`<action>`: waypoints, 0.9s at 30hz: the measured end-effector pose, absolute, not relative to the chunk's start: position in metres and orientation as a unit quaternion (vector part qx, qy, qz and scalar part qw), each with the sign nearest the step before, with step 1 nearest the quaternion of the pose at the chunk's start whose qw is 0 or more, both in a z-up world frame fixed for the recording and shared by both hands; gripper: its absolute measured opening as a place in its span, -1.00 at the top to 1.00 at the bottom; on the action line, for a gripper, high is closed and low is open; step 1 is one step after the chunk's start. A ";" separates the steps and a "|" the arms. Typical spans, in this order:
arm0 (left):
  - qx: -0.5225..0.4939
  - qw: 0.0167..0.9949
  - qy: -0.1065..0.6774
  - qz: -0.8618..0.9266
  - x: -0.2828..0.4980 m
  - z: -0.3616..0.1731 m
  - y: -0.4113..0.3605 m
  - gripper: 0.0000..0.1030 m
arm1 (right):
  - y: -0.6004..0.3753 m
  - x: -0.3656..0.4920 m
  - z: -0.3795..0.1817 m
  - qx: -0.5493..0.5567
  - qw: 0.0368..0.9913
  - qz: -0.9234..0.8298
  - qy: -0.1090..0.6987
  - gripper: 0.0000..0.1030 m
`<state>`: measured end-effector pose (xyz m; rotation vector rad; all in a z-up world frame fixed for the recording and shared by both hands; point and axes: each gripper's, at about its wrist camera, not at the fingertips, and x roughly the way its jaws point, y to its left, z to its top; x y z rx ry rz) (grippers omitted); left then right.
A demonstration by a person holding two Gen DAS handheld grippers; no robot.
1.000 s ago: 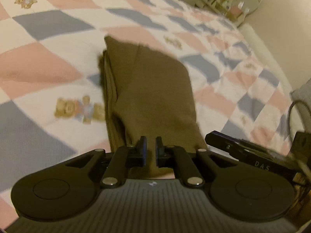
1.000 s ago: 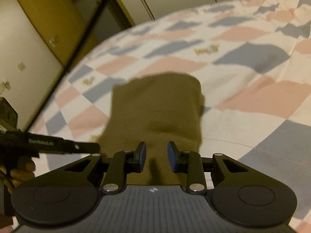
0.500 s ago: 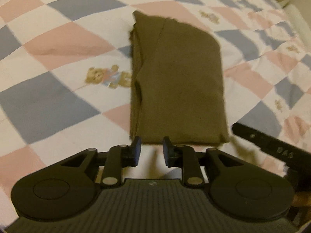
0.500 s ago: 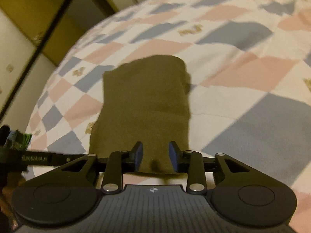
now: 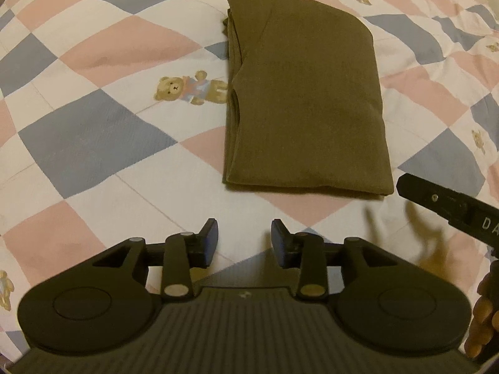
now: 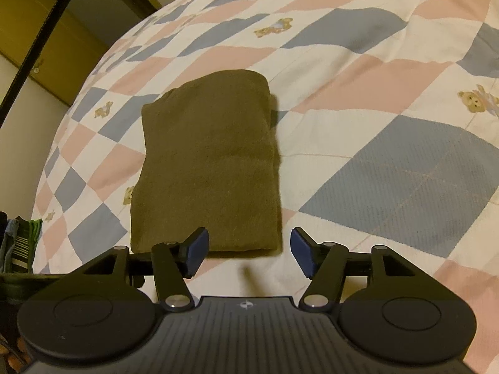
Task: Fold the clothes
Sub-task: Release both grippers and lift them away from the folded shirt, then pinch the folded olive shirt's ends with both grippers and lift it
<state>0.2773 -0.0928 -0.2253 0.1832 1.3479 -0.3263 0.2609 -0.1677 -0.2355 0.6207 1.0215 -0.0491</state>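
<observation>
- My left gripper [image 5: 244,239] and right gripper [image 6: 248,256] both stand spread apart with nothing between the pads, hovering just short of the garment's near edge.
- The folded olive garment [image 5: 304,99] lies flat on the checked quilt [image 5: 93,143], out in its middle, well away from any edge I can see.
- Its long axis runs straight away from me; the neat fold edge faces me, and the stacked layers show along its left side.
- Risk, as I judge it: nudging that near edge with a finger would drag the top layer and undo the fold.
- The loose left-side layers could splay if I lift from one corner only.
</observation>
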 end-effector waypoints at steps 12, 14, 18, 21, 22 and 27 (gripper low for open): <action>0.089 0.762 0.622 -0.156 0.283 -0.229 -0.091 0.27 | -0.164 0.264 -0.238 0.296 0.824 -0.024 0.482 -0.29; 0.089 0.760 0.624 -0.157 0.285 -0.231 -0.091 0.27 | -0.164 0.265 -0.238 0.296 0.824 -0.024 0.483 -0.29; 0.073 0.763 0.618 -0.175 0.291 -0.229 -0.087 0.26 | -0.164 0.270 -0.241 0.298 0.822 -0.024 0.484 -0.29; 0.024 0.777 0.595 -0.204 0.302 -0.220 -0.074 -0.06 | -0.167 0.274 -0.244 0.302 0.823 -0.024 0.481 -0.29; 0.001 0.782 0.585 -0.215 0.308 -0.217 -0.067 -0.19 | -0.169 0.275 -0.244 0.306 0.823 -0.024 0.478 -0.29; -0.104 0.782 0.558 -0.256 0.355 -0.219 -0.042 -0.37 | -0.189 0.287 -0.246 0.352 0.822 -0.015 0.448 -0.35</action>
